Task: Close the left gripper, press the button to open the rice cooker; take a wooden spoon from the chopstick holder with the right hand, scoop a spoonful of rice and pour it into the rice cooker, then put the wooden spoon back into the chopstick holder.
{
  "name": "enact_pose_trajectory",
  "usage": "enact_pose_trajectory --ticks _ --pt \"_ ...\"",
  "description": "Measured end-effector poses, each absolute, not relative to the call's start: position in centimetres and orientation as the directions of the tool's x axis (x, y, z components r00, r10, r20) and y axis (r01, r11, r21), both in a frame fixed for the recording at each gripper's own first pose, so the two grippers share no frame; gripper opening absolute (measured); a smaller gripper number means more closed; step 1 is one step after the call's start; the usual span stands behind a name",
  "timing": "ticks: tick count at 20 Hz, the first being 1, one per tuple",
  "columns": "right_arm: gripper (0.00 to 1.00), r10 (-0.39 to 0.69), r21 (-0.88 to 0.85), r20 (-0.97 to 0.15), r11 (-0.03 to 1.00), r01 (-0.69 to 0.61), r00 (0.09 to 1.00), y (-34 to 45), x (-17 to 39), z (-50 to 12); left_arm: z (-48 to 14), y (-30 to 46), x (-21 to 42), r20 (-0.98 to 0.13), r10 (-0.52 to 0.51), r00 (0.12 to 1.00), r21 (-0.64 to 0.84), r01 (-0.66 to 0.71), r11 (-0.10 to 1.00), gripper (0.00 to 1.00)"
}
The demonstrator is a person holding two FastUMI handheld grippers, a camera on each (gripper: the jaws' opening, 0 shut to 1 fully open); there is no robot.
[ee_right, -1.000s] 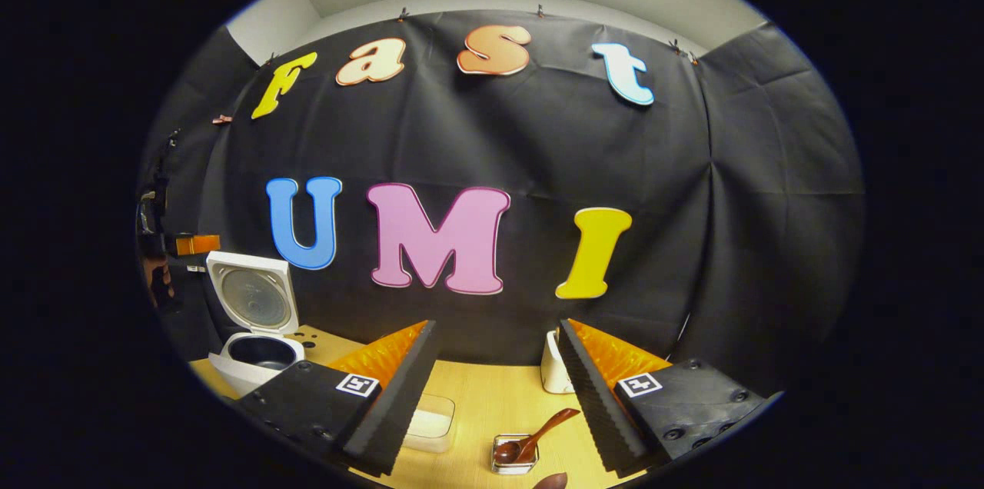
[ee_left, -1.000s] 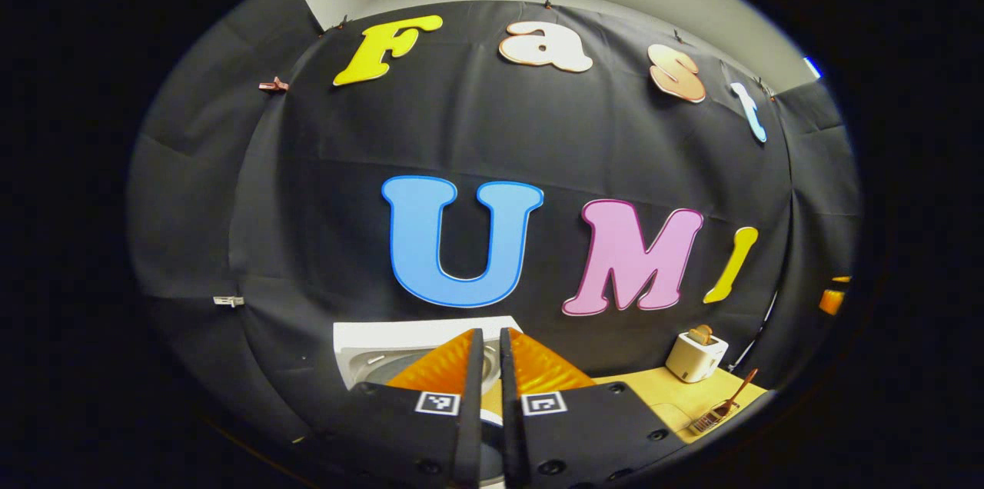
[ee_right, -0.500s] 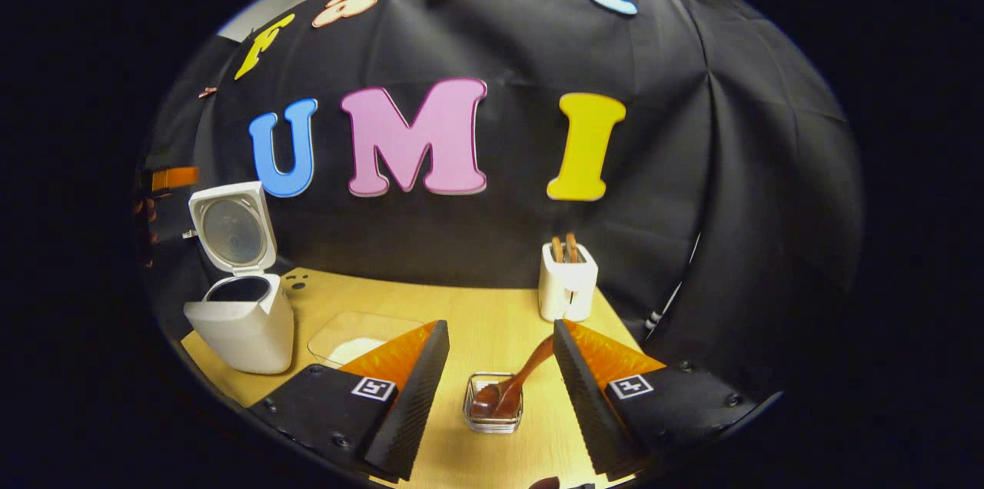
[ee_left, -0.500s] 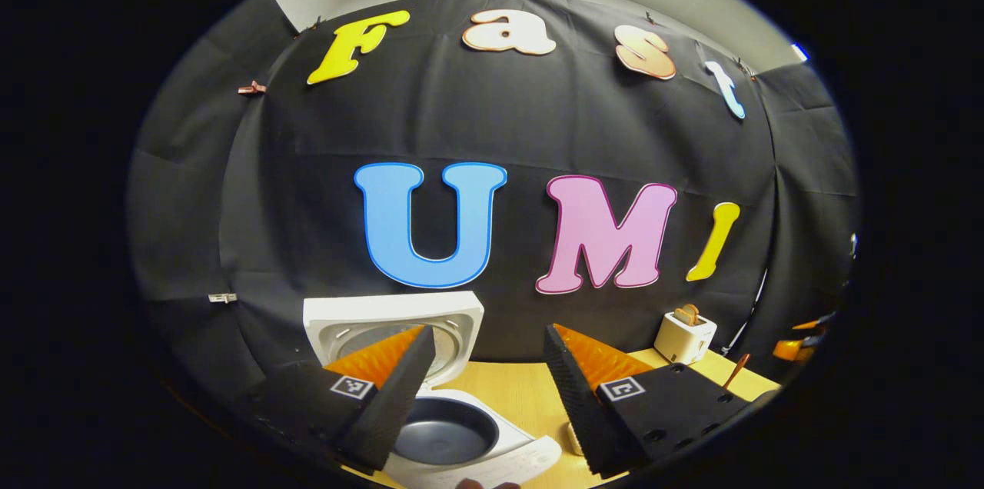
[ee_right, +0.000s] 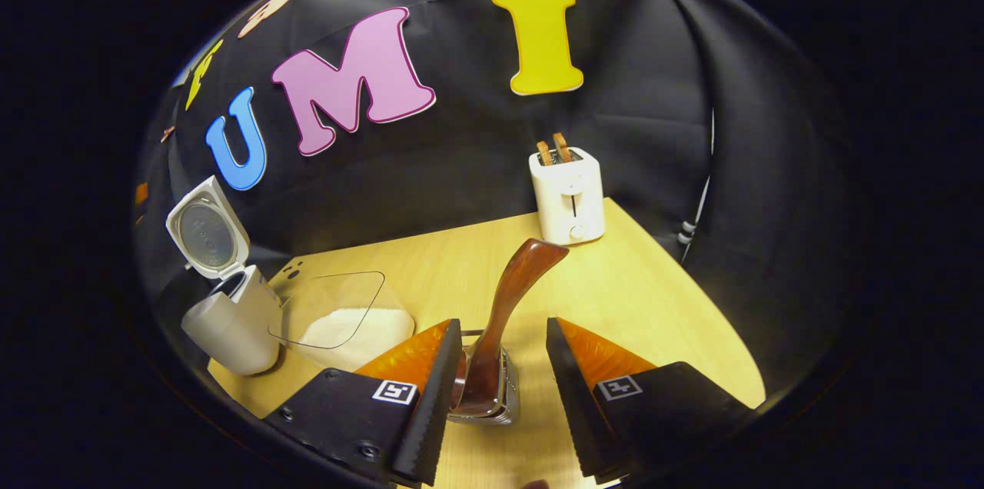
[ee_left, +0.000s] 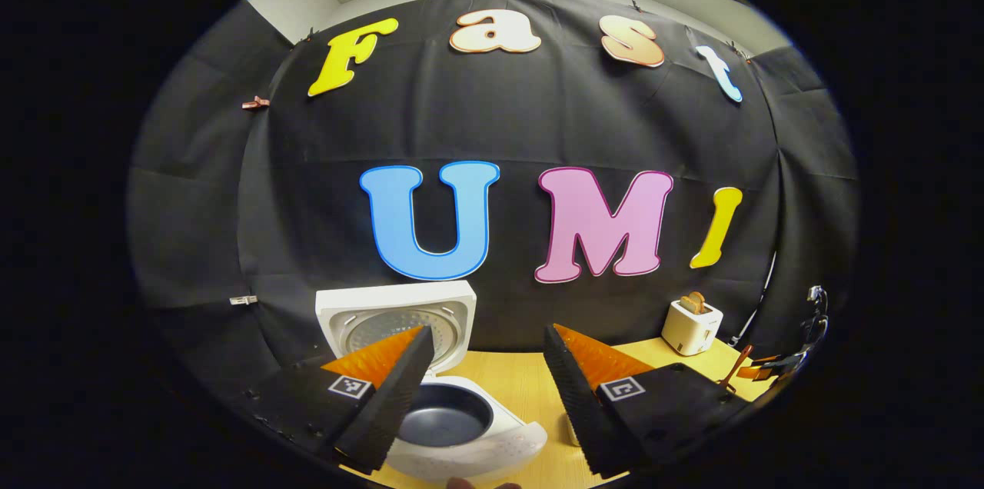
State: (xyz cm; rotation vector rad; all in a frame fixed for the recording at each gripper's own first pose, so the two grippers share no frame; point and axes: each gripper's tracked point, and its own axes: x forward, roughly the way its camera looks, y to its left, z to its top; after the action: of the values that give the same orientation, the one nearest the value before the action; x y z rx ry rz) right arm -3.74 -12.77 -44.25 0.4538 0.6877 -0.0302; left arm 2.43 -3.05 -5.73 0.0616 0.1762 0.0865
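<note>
The right gripper [ee_right: 498,389] is hanging wide open w/ the wooden spoon [ee_right: 503,312] between its fingers, not touching, spoon standing in the chopstick holder [ee_right: 492,397]. The left gripper [ee_left: 486,389] is staying open too, holding nothing, above the rice cooker [ee_left: 461,427], lid up

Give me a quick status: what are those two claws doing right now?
Left gripper open above open rice cooker. Right gripper open, straddling wooden spoon in chopstick holder, not gripping. Nothing blocking.
</note>
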Motion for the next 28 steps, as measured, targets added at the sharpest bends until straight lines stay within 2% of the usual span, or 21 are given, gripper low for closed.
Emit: enact_pose_trajectory --ticks 6,7,10,11,12,13,14,15,16,18,19,20,25,28 --pt "0.7 0.167 0.421 -0.646 0.892 0.165 0.744 -11.4 -1.7 -47.8 -6.6 -3.1 1.5 -0.206 0.15 0.967 0.104 -0.131 0.986 0.93" --pt "0.68 0.168 0.415 -0.657 0.894 0.166 0.735 -11.2 -1.7 -48.4 -6.7 -3.1 1.3 -0.211 0.156 0.965 0.104 -0.136 0.985 0.92" --pt "0.52 0.197 0.44 -0.667 0.883 0.166 0.718 -10.3 -1.3 -49.4 -6.9 -2.8 1.0 -0.221 0.174 0.96 0.106 -0.153 0.982 0.92" --pt "0.35 0.196 0.438 -0.668 0.883 0.166 0.718 -10.2 -1.0 -49.5 -6.8 -2.6 1.0 -0.22 0.179 0.959 0.108 -0.158 0.981 0.92" --pt "0.44 0.193 0.433 -0.668 0.886 0.166 0.718 -10.1 -1.0 -49.4 -6.8 -2.5 0.8 -0.219 0.182 0.959 0.11 -0.161 0.981 0.92" --pt "0.41 0.184 0.426 -0.665 0.889 0.165 0.724 -10.2 -1.0 -49.2 -6.8 -2.3 0.6 -0.218 0.183 0.959 0.113 -0.162 0.98 0.92" --pt "0.44 0.169 0.411 -0.661 0.897 0.164 0.731 -10.4 -1.2 -48.7 -6.7 -2.1 0.6 -0.216 0.184 0.959 0.118 -0.161 0.98 0.92" --pt "0.21 0.154 0.391 -0.654 0.907 0.156 0.741 -10.6 -1.3 -48.3 -6.6 -2.1 0.5 -0.215 0.184 0.959 0.121 -0.161 0.98 0.92" --pt "0.32 0.143 0.372 -0.649 0.916 0.148 0.748 -10.6 -1.5 -47.9 -6.6 -1.8 0.4 -0.213 0.183 0.96 0.122 -0.16 0.98 0.92" --pt "0.31 0.141 0.366 -0.631 0.921 0.132 0.763 -10.2 -2.2 -46.9 -6.6 -1.6 0.3 -0.213 0.177 0.961 0.113 -0.156 0.981 0.92" --pt "0.17 0.151 0.374 -0.626 0.919 0.124 0.765 -9.8 -2.4 -46.6 -6.7 -1.4 0.2 -0.214 0.174 0.961 0.107 -0.154 0.982 0.92" --pt "0.28 0.161 0.381 -0.623 0.917 0.117 0.765 -9.4 -2.6 -46.5 -6.9 -1.2 0.1 -0.216 0.172 0.961 0.102 -0.153 0.983 0.92" --pt "0.29 0.196 0.384 -0.626 0.92 0.079 0.755 -7.2 -2.8 -47.1 -6.8 0.2 -0.6 -0.216 0.175 0.961 0.105 -0.155 0.982 0.92" --pt "0.26 0.168 0.386 -0.639 0.914 0.125 0.751 -7.2 -2.0 -47.5 -6.7 1.2 -1.1 -0.216 0.184 0.959 0.112 -0.163 0.98 0.92"
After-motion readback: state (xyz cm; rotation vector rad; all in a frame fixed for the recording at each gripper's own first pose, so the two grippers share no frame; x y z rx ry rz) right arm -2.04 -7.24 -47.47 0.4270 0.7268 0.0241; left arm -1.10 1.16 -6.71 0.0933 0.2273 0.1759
